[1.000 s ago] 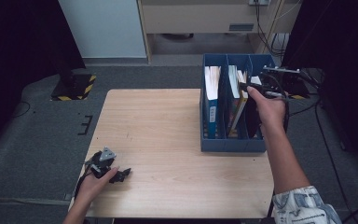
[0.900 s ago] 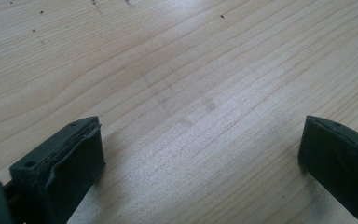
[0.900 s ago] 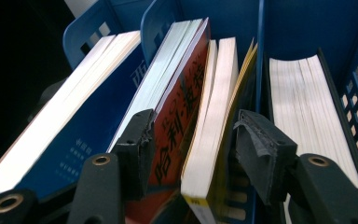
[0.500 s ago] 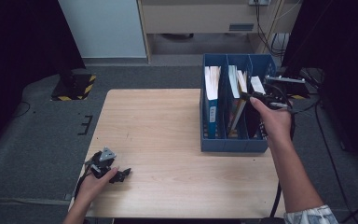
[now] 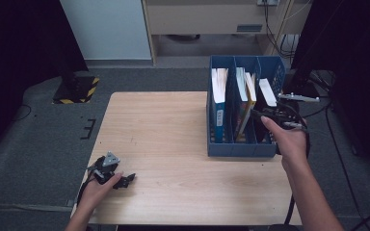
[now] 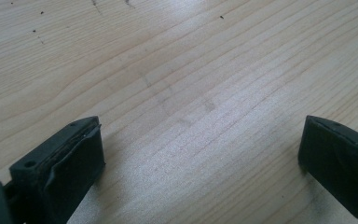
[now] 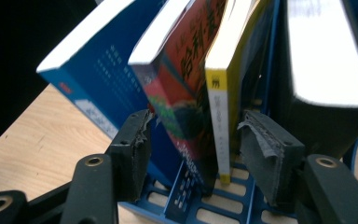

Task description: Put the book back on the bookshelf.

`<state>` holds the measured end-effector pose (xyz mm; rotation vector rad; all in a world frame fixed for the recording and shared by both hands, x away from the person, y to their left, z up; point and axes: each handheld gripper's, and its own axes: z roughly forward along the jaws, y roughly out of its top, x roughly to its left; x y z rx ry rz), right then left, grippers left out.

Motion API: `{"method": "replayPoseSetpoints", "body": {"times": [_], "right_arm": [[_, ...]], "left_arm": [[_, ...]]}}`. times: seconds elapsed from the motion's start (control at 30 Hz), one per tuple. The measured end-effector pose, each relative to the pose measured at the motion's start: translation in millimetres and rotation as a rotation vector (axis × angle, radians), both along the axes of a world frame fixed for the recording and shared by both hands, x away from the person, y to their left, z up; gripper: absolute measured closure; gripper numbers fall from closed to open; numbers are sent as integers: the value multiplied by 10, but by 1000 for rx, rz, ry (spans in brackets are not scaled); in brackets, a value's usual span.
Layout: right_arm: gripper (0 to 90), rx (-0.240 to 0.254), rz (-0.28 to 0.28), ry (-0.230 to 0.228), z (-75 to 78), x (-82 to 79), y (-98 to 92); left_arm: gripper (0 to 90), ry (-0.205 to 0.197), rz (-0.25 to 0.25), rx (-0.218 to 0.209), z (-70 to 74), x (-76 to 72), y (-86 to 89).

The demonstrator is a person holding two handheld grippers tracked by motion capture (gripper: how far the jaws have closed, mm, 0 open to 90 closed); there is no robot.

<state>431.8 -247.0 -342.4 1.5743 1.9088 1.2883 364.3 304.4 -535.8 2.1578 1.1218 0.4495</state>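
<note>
The left gripper point(image 5: 125, 181) rested wide open on the pale wooden table point(image 5: 173, 125). The right gripper point(image 7: 193, 154), jaws just opening, had come down to straddle the red and yellow paperback books point(image 7: 200, 93) in the blue plastic file rack point(image 5: 241, 149), so a grasp looked imminent. Beyond lay grey carpet point(image 5: 43, 139) and a beige cabinet point(image 5: 207, 19).

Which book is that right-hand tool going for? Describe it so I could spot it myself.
Find the blue file rack on the right side of the wooden table. In its middle compartment two books lean together. The right gripper has its jaws open around both; the yellow-spined book is the thin one, beside the thicker red and orange book.
</note>
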Motion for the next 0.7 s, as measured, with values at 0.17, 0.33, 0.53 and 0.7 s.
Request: {"method": "replayPoseSetpoints", "body": {"times": [0.17,0.33,0.53,0.7], "right_arm": [[405,-2,19,10,-103,-55,30],[375,1,25,35,-213,-93,46],[343,-9,34,47,-300,-120,57],[322,-4,36,57,-376,-129,61]], "left_arm": [[0,0,0,-1,-1,0,0],[0,-3,0,-2,-3,-2,1],[0,-2,0,-2,-3,-2,1],[0,-3,0,-2,-3,-2,1]]}}
